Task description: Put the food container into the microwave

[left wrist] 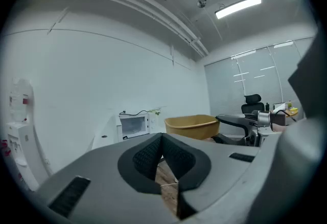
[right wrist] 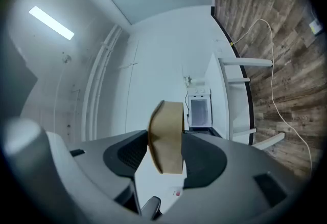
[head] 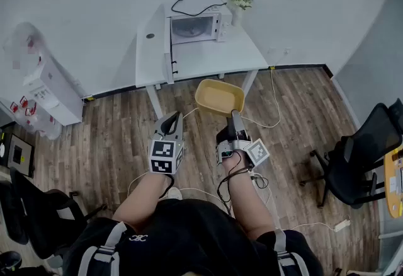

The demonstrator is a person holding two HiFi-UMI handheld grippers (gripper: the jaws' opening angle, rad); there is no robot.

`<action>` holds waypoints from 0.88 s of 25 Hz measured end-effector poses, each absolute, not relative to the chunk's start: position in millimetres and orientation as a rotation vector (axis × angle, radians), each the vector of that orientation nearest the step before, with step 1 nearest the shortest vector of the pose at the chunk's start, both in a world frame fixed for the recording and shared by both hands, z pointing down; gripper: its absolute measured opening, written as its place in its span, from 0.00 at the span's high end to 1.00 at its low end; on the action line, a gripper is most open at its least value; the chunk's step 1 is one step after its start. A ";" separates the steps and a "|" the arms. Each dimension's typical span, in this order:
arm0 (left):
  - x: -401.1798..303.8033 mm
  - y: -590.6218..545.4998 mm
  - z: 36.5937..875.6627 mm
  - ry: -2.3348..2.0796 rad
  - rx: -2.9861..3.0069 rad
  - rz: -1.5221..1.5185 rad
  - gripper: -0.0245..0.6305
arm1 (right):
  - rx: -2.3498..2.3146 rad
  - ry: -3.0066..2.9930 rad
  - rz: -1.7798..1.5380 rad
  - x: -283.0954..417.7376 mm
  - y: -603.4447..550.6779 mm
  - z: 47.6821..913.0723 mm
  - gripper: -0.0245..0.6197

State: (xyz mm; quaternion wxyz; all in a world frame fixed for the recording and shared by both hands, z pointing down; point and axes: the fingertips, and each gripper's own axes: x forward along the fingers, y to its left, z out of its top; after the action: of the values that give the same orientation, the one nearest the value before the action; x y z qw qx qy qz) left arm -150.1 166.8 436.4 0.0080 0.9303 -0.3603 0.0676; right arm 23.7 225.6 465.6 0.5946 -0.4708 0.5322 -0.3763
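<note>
A tan food container [head: 220, 97] hangs in the air above the wood floor, held by its near rim in my right gripper [head: 235, 115], which is shut on it. The right gripper view shows the container [right wrist: 167, 136] edge-on between the jaws [right wrist: 166, 142]. The white microwave [head: 195, 27] sits on a white table [head: 208, 57] against the far wall, a good way ahead, with its door closed. My left gripper [head: 170, 121] is held beside the right one, shut and holding nothing [left wrist: 162, 141]. Its view shows the microwave [left wrist: 134, 126] and the container [left wrist: 191, 127].
A vase of flowers [head: 239, 4] stands to the right of the microwave. A water dispenser [head: 53, 89] is at the left wall. Black office chairs stand at the right [head: 362, 155] and lower left [head: 38, 218]. A white cable [head: 274, 104] trails across the floor.
</note>
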 end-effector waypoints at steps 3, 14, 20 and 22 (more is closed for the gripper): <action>-153.3 163.9 437.5 -1.124 2.907 0.209 0.96 | -1.102 1.237 -0.876 20.5 222.8 468.3 0.63; -166.9 125.5 440.6 -1.109 2.895 0.194 0.96 | -1.128 1.249 -0.875 3.7 184.7 467.0 0.62; -178.7 89.1 442.3 -1.087 2.898 0.179 0.96 | -1.151 1.237 -0.861 -6.3 154.0 469.8 0.62; -182.2 76.9 443.8 -1.077 2.901 0.175 0.96 | -1.158 1.234 -0.858 -10.8 143.1 471.6 0.62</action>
State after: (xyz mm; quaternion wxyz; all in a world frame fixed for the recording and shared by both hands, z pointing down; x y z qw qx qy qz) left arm -182.2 76.9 443.8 0.0212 0.9358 -0.3473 0.0563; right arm -10.8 143.1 471.6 0.5827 -0.4962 0.5285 -0.3674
